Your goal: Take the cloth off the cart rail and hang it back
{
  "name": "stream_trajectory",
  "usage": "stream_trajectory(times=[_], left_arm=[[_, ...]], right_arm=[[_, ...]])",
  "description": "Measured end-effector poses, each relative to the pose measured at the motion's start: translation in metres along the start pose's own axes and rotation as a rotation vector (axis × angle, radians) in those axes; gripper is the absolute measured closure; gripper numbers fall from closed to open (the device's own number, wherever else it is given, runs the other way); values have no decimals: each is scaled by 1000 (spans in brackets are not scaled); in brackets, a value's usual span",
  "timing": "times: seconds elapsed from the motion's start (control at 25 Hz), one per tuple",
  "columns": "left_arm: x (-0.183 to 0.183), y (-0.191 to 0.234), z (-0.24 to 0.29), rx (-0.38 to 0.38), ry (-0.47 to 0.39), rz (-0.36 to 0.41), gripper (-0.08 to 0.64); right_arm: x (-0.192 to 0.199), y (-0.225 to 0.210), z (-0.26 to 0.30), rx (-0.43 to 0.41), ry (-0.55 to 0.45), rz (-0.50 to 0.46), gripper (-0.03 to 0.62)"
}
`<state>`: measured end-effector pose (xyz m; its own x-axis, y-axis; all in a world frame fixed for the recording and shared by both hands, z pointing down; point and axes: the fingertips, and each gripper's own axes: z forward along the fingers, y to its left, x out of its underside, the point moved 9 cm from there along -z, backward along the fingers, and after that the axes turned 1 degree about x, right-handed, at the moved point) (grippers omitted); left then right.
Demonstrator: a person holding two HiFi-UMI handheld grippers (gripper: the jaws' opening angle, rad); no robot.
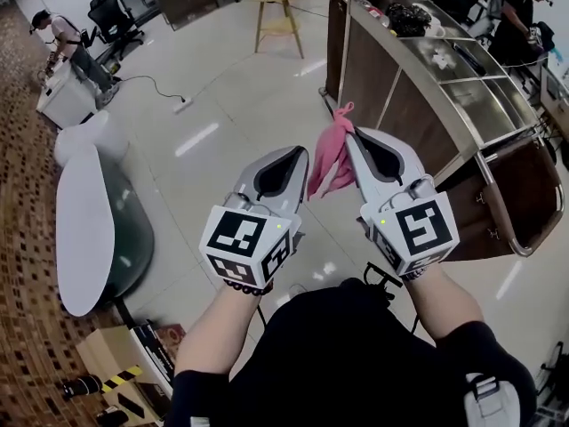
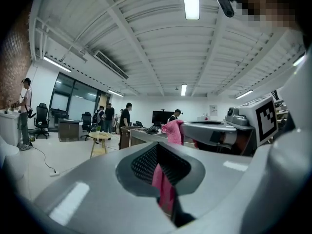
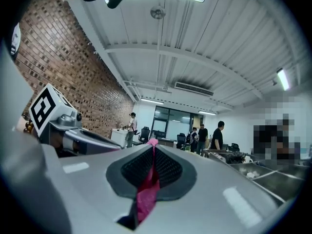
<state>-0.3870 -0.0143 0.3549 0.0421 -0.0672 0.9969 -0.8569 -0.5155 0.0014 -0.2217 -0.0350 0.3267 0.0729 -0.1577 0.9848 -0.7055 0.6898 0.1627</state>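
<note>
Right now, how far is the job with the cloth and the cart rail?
Done: the pink cloth is off the cart rail. In hand: left gripper and right gripper are both shut on it, clear of the rail. Left: hanging it back.

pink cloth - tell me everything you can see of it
The pink cloth looks like soft, thin fabric, bunched and creased. It hangs in the air between the left tongs and the right tongs, both shut on it, with a corner poking up above the right tips. It touches neither the floor nor the cart beside it.
</note>
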Motion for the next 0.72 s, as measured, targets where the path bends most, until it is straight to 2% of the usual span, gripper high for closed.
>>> stream_trajectory(times=[0.12, 0.16, 0.28, 0.48, 0.72], left_arm=[[1, 24, -2, 15, 1, -12, 557], [2, 30, -2, 18, 2, -16, 557], [5, 47, 1, 25, 2, -26, 557], [10, 69, 13, 31, 11, -28, 557], [27, 100, 57, 26, 49, -7, 557]], right_arm=[[-1, 15, 18, 9, 48, 10, 584], [-1, 18, 25, 9, 44, 6, 584], [-3, 16, 45, 1, -80, -36, 584], [0, 10, 66, 33, -57, -17, 584], [25, -23, 102, 16, -88, 16, 584]])
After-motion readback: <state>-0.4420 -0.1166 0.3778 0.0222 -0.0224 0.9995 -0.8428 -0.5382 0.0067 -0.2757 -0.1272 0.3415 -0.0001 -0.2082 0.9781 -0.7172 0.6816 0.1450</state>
